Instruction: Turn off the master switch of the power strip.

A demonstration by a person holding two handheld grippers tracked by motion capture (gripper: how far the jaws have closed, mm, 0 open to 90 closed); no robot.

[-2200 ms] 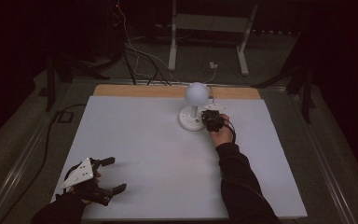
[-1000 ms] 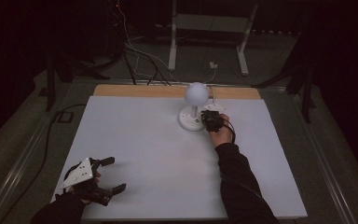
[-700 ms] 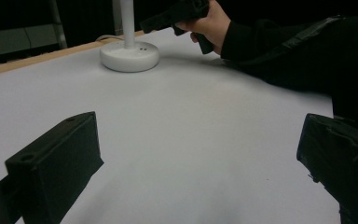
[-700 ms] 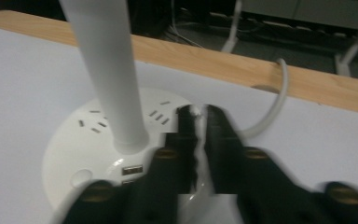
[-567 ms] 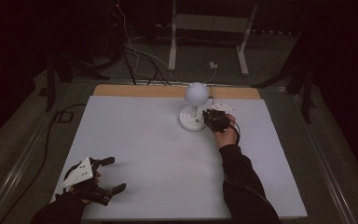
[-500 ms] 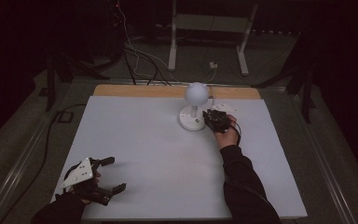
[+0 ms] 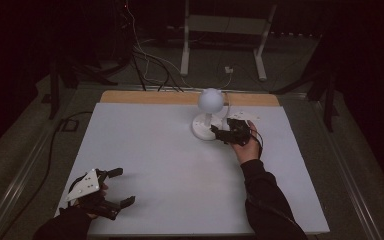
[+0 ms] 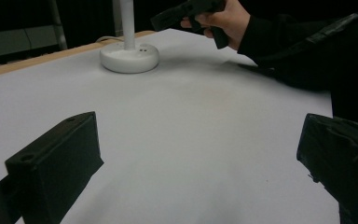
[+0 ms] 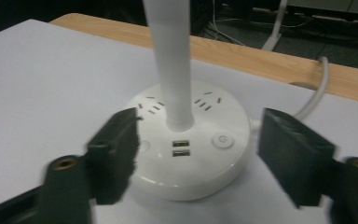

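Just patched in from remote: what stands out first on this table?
The white lamp with a round head stands near the far edge of the white table, its round base carrying sockets, two USB ports and a power button. The right gripper sits open right at that base, jaws either side of it. The left gripper rests open at the near left corner, holding nothing.

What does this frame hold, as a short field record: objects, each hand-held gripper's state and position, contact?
object: white desk lamp with round base, upright stem, globe head
base features: power button, two USB ports, socket slots
surface: white table
right hand-held gripper: open, jaws either side of the base, contact unclear
left hand-held gripper: open, near the table's front left corner, holding nothing
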